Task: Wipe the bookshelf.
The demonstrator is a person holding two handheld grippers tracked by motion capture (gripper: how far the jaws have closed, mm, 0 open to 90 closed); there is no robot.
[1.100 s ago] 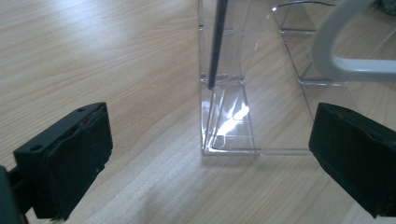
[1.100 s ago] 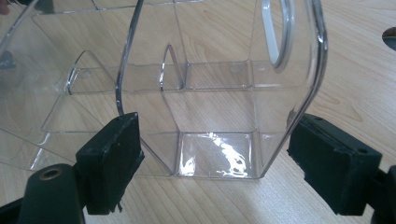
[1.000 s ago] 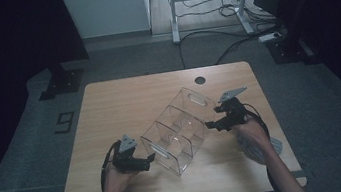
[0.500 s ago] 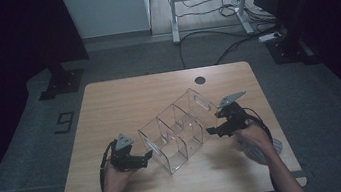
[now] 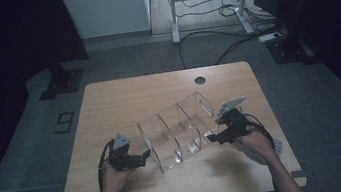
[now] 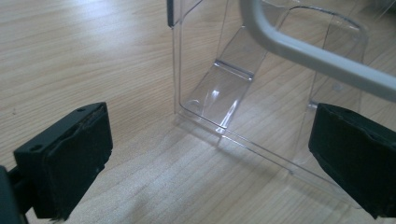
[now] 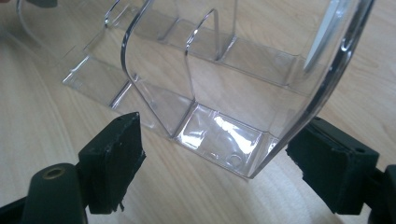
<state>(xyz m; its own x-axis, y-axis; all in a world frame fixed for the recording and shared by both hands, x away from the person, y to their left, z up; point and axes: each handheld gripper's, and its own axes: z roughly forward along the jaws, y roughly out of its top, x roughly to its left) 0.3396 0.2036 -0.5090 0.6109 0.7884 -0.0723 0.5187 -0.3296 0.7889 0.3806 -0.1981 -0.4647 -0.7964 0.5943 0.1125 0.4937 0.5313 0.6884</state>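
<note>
A clear plastic organizer [image 5: 178, 130] with several open compartments stands slantwise on the wooden table [image 5: 124, 102]. My left gripper [image 5: 142, 156] is at its near left end, jaws wide open. In the left gripper view the organizer's corner [image 6: 219, 88] sits just ahead, between the black pads [image 6: 65, 163], which do not touch it. My right gripper [image 5: 213, 138] is at the organizer's right end. In the right gripper view the organizer's end compartment [image 7: 224, 126] reaches between that gripper's spread pads [image 7: 112, 158], and the left pad stands apart from the plastic.
A round dark cable hole [image 5: 200, 80] sits near the table's far edge. A grey cable [image 6: 317, 56] crosses the upper right of the left gripper view. Beyond the table are a dark floor, a desk frame and loose cables [image 5: 231, 42].
The right gripper has moved toward the near edge along the organizer's right end. The organizer has turned slightly. The left gripper has barely moved.
</note>
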